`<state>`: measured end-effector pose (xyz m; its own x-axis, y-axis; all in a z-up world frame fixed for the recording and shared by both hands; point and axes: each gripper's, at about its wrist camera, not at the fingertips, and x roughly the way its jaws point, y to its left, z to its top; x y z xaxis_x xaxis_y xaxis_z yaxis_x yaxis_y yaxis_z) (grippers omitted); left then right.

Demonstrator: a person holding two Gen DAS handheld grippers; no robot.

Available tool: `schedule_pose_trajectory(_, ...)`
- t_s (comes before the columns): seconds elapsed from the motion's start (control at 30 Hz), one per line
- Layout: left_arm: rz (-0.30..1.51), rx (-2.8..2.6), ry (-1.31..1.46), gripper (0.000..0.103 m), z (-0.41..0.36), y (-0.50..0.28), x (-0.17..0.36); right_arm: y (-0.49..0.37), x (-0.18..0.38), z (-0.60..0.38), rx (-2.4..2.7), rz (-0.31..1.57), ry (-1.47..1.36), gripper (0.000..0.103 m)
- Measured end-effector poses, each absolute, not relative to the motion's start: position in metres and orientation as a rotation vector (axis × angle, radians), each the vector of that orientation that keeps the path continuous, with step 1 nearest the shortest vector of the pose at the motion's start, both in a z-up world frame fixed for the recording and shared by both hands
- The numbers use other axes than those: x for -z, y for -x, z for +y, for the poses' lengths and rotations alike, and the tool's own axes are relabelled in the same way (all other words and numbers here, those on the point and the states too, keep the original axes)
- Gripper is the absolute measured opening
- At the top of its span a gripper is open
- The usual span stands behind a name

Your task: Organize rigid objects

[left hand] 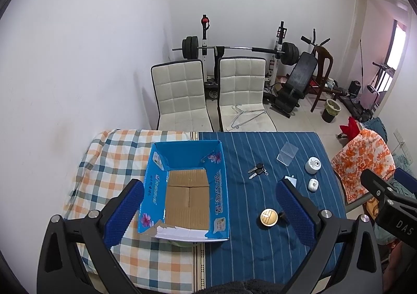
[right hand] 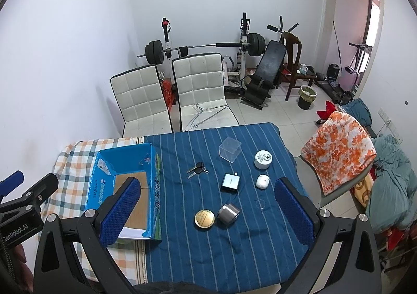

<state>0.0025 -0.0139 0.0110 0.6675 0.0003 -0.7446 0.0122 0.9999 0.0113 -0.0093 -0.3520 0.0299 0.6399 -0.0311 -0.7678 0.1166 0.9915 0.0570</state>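
An open blue cardboard box (left hand: 187, 189) (right hand: 125, 184) stands empty on the left of the table. On the blue striped cloth lie keys (left hand: 256, 170) (right hand: 197, 170), a clear plastic cube (left hand: 287, 152) (right hand: 230, 148), a white round jar (left hand: 313, 165) (right hand: 263, 159), a white earbud case (left hand: 312, 185) (right hand: 262, 181), a grey charger (right hand: 230, 182), a gold round tin (left hand: 269, 218) (right hand: 204, 219) and a grey metal cylinder (right hand: 228, 214). My left gripper (left hand: 208, 212) is open above the box and tin. My right gripper (right hand: 206, 213) is open above the tin and cylinder. Both are empty.
Two white chairs (left hand: 208, 93) (right hand: 172, 93) stand at the table's far edge, one with wire hangers on its seat. A chair draped with an orange cloth (right hand: 338, 153) stands right of the table. A checked cloth (left hand: 112, 163) covers the table's left part. Gym gear lines the back wall.
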Motion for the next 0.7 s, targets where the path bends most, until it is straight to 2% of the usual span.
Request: schedule_pose_trajectory(0.7,0.844,0.019,-0.008,0.103,-0.0117,-0.0008,-0.0111,0.0104,-0.0301,-0.3531,0.082,0.868,-0.103,0.103)
